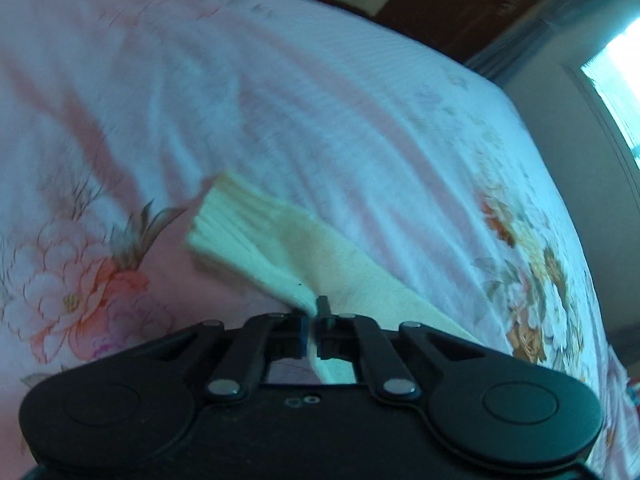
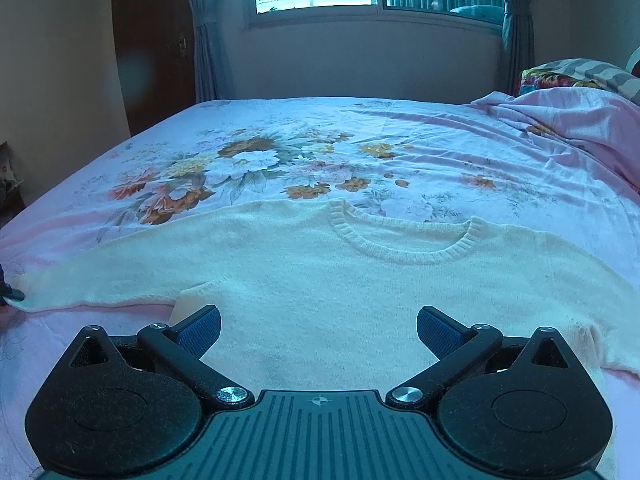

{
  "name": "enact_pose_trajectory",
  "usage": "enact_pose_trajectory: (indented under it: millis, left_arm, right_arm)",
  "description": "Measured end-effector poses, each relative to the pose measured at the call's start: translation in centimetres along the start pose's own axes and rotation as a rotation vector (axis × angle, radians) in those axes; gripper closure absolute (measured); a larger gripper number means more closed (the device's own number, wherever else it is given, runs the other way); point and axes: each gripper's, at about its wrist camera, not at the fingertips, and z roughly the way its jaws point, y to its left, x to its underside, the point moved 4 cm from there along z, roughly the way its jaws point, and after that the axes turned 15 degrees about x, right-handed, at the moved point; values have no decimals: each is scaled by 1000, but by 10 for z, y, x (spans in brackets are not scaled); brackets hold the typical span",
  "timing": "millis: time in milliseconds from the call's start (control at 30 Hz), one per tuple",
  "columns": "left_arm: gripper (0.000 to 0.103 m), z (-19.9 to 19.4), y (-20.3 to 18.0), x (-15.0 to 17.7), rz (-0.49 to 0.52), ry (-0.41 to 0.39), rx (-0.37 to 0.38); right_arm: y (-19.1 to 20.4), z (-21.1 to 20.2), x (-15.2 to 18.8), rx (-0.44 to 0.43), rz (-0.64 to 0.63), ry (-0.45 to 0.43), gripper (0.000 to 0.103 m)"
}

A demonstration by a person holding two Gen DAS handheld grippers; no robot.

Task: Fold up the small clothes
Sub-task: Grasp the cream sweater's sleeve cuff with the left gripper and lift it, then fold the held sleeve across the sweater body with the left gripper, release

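The left gripper [image 1: 313, 312] pinches the sleeve [image 1: 256, 240] of the sweater [image 2: 320, 280], which lies flat on the bed [image 2: 480, 160], sleeve cuff toward 11 o'clock, while the right gripper [image 2: 319, 330] hovers spread above its body; that thin pinch could slip mid-fold.

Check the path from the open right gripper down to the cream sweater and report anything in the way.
Nothing visible blocks it. The right gripper hangs with its jaws spread directly over the sweater, which lies flat on the floral bedsheet. The left gripper is off at the sleeve, clamped on it.
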Motion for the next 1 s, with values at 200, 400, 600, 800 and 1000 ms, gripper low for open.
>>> enact_pose_trajectory:
  millis: [200, 400, 600, 800, 1000]
  left_arm:
    - [101, -12, -108, 25, 352, 2, 143]
    - [101, -23, -231, 122, 623, 194, 437]
    - [101, -26, -269, 261, 753, 524, 597]
    - [91, -4, -228, 327, 762, 764, 449]
    - [74, -75, -228, 275, 825, 560, 513]
  right_arm:
    - [-12, -2, 1, 8, 21, 8, 0]
    - [-44, -12, 3, 43, 65, 8, 0]
    - [-92, -21, 11, 126, 72, 10, 0]
    - [-142, -15, 27, 184, 136, 70, 0]
    - [-135, -21, 23, 57, 189, 89, 0]
